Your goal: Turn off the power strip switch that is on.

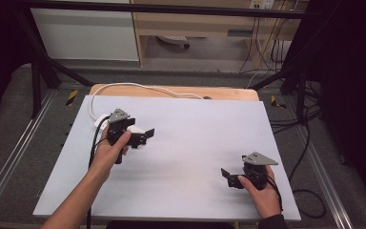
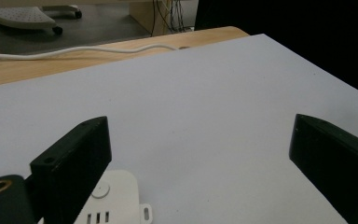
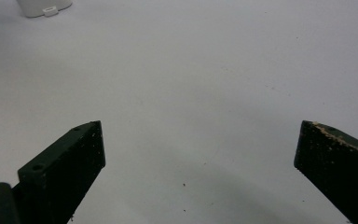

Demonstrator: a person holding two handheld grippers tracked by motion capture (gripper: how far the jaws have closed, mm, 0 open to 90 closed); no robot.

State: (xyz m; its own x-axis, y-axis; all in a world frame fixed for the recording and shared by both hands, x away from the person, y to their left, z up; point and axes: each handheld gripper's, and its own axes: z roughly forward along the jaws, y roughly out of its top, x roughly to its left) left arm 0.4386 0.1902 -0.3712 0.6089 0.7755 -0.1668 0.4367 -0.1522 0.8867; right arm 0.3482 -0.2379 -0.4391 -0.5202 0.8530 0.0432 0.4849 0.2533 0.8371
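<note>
A white plastic device (image 1: 100,122) with a round button and slots lies on the pale board (image 1: 190,143) at the left, with a white cable (image 1: 138,86) running from it. My left gripper (image 1: 143,136) hovers right over it, jaws wide open and nothing between them. In the left gripper view the device (image 2: 114,198) shows by the left jaw, below the gripper (image 2: 200,135). My right gripper (image 1: 228,177) rests low near the board's front right, open and empty. In the right gripper view its gripper (image 3: 203,135) faces bare board, with the device (image 3: 44,7) far off at the top left.
The board lies on a wooden table (image 1: 171,90) whose far edge shows past it. The white cable (image 2: 74,49) curves along that wood. Black frame bars (image 1: 43,57) stand around the table, and dark cables (image 1: 310,195) trail on the floor at the right.
</note>
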